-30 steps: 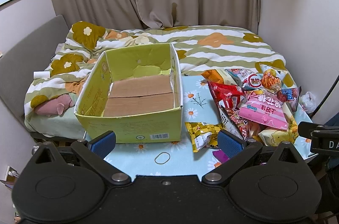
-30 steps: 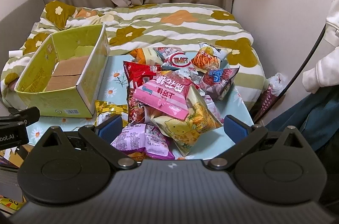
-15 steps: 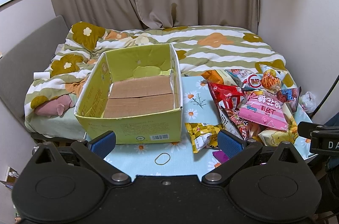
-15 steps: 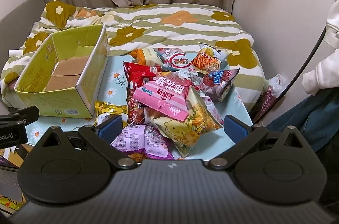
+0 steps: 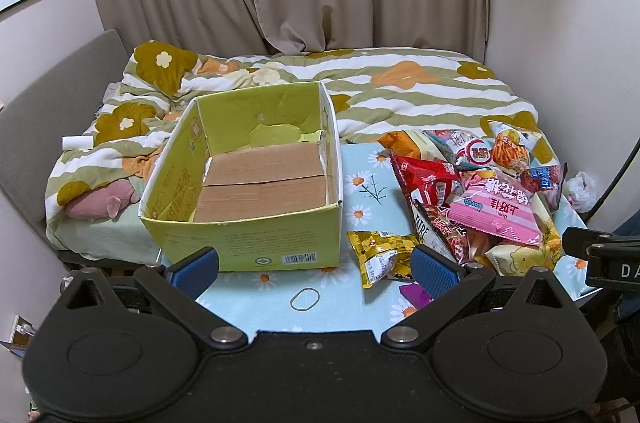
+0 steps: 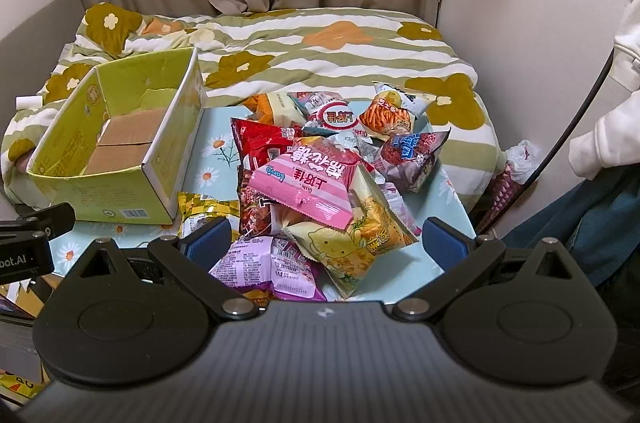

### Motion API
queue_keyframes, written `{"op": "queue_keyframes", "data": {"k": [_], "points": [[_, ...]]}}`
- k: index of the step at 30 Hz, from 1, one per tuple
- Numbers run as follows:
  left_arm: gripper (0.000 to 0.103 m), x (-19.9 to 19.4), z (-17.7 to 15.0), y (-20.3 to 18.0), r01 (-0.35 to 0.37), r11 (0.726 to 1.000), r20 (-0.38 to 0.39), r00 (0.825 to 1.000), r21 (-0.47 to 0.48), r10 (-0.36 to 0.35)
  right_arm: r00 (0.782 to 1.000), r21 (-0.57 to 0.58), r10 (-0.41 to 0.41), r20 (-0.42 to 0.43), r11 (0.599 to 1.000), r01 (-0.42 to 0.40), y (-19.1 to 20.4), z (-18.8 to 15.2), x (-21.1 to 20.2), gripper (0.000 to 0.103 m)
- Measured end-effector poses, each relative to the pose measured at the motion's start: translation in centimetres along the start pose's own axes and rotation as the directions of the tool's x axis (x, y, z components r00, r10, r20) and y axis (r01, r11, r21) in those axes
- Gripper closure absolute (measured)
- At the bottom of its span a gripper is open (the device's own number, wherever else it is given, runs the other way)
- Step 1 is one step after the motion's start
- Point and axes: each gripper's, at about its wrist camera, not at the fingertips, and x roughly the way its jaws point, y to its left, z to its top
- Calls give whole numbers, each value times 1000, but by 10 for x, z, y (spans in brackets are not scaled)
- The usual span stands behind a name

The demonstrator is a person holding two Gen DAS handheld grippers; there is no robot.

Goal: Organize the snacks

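Observation:
An open yellow-green cardboard box (image 5: 256,243) stands on the left of a small flowered table (image 5: 360,191), with only its brown bottom flaps showing inside. It also shows in the right wrist view (image 6: 120,199). A heap of snack bags lies to its right: a pink bag (image 6: 308,187) on top, a red bag (image 6: 260,143), a yellow lemon bag (image 6: 352,243), a purple bag (image 6: 264,263), a gold packet (image 5: 376,255). My left gripper (image 5: 314,269) is open and empty near the box's front. My right gripper (image 6: 326,247) is open and empty over the near bags.
A rubber band (image 5: 305,299) lies on the table's front. A bed with a striped flowered quilt (image 5: 400,91) lies behind the table, curtains beyond. A wall is close on the right. A person in white (image 6: 612,143) stands at the right.
Both grippers have drifted very slightly; the views are almost the same. Nothing was taken or moved.

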Motion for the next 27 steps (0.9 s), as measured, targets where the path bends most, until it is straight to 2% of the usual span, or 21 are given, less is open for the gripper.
{"op": "queue_keyframes", "data": {"k": [9,15,20,27], "points": [[0,1,4,1,22,1000,-3,1000,17,-22,1000,-2,-1,-1,1000,1,-1,3,-1,0],[0,20,8,9,65,997,-26,998,33,-64,1000,9,-15,5,1000,15,-8,14,9,0],[0,44,12,8,111,993,-46,993,43,-109,1000,40,-15,-27,999,16,-22,15,34,0],[0,77,29,-29,143,985,-69,988,94,-136,994,40,-29,-109,999,33,-54,13,78,0]]}}
